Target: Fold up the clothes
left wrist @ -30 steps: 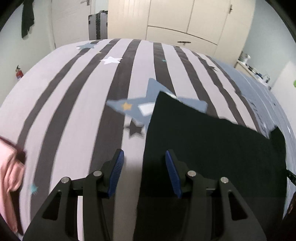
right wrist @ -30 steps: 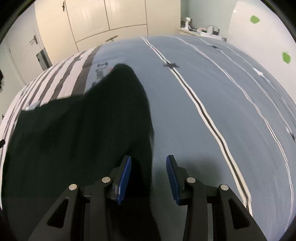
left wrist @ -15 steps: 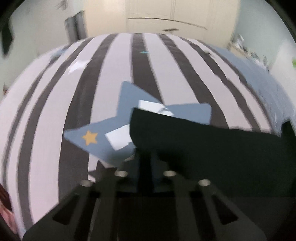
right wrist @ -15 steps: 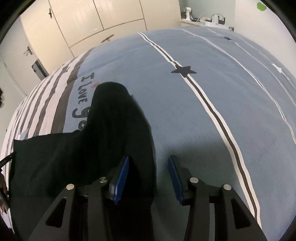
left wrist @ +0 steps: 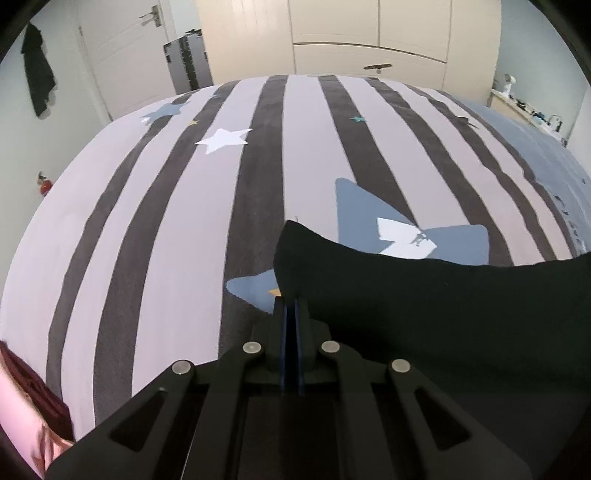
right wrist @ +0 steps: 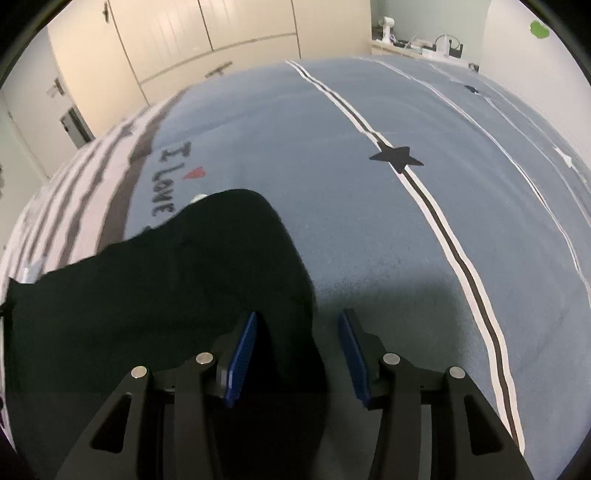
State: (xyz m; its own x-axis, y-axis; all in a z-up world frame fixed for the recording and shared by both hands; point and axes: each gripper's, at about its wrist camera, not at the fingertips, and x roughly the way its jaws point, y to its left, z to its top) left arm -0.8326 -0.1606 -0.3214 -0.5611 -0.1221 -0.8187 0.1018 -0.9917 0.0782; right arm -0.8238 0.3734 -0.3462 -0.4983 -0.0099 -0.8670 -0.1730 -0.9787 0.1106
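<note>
A black garment [left wrist: 443, 306] lies spread on the bed. In the left wrist view my left gripper [left wrist: 291, 306] is shut on its near left corner, and the cloth rises in a peak just past the blue pads. In the right wrist view the same black garment [right wrist: 177, 280] covers the lower left, one lobe reaching toward the "I LOVE" print. My right gripper [right wrist: 297, 354] is open, its blue fingers [right wrist: 240, 354] straddling the garment's right edge, with cloth between them.
The bed cover [left wrist: 184, 206] has grey and lilac stripes with stars on the left and turns plain blue [right wrist: 369, 206] with thin stripes on the right. A pink garment [left wrist: 22, 417] lies at the left edge. Wardrobe doors [left wrist: 369, 33] stand beyond the bed.
My left gripper went from open to shut on the garment's corner and lifted it a little. The right gripper stayed open and slid forward along the garment's right edge.
</note>
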